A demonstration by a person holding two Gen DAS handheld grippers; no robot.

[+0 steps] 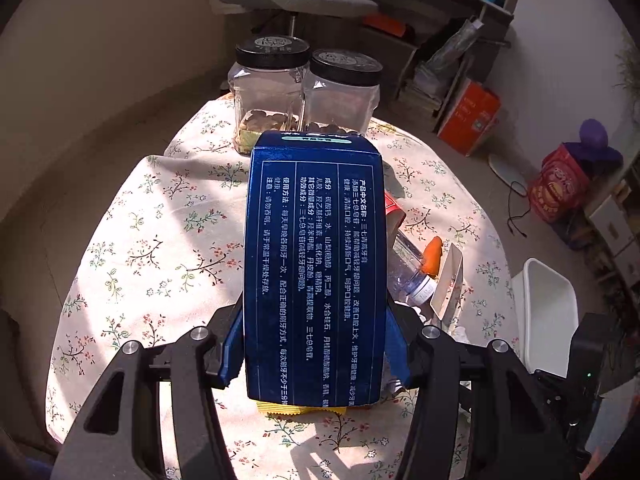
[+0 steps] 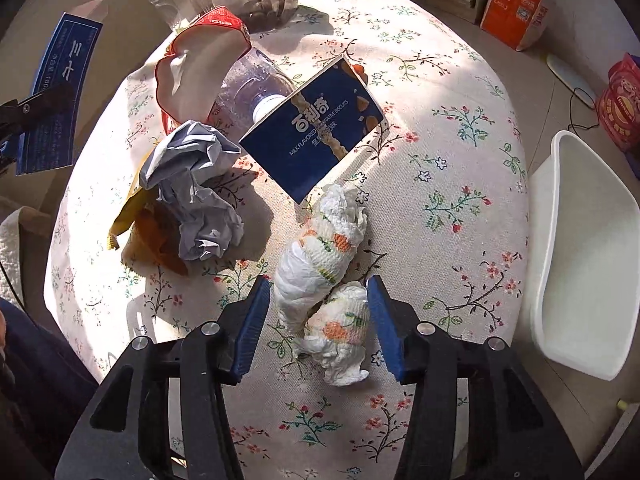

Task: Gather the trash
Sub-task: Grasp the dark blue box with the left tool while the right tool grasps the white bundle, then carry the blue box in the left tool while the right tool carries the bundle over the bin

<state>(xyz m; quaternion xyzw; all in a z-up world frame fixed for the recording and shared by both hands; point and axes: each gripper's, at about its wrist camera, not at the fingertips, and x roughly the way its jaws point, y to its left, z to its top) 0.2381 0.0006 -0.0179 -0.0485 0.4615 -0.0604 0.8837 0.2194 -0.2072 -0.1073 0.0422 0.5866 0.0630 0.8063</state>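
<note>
**Ana:** Tissue first, then? The right tongs [image 2: 318,324] are over the crumpled floral tissue [image 2: 324,280], jaws apart, one blue pad on each side of its near end, neither pressing on it as far as I can see.

**Ben:** Yes. The wad lies on the worktop [image 2: 460,160] just this side of the biscuit box [image 2: 316,132], which leans up against the plastic bottle [image 2: 248,88]. Take the tissue as the landmark: crumpled grey paper [image 2: 192,188] sits to its left, and the white bin [image 2: 576,248] stands off the worktop's edge to its right.

**Ana:** How should the close go?

**Ben:** I'd judge it best to settle the pads low, so they catch the bulk of the wad and not a loose flap. It's soft and in two lumps; a shallow pinch might lift one and leave the other trailing.

**Ana:** And the cloth underneath?

**Ben:** That's the risk. Squeeze too near the surface and the tablecloth may bunch up with it. Close slowly, then lift straight before swinging towards the bin.

**Ana:** The left tongs [image 1: 316,356]?

**Ben:** Clamped on the dark blue toothpaste box [image 1: 316,264], held upright above the worktop, left of the tissue. Keep it clear of the pile while the right side works.
</note>
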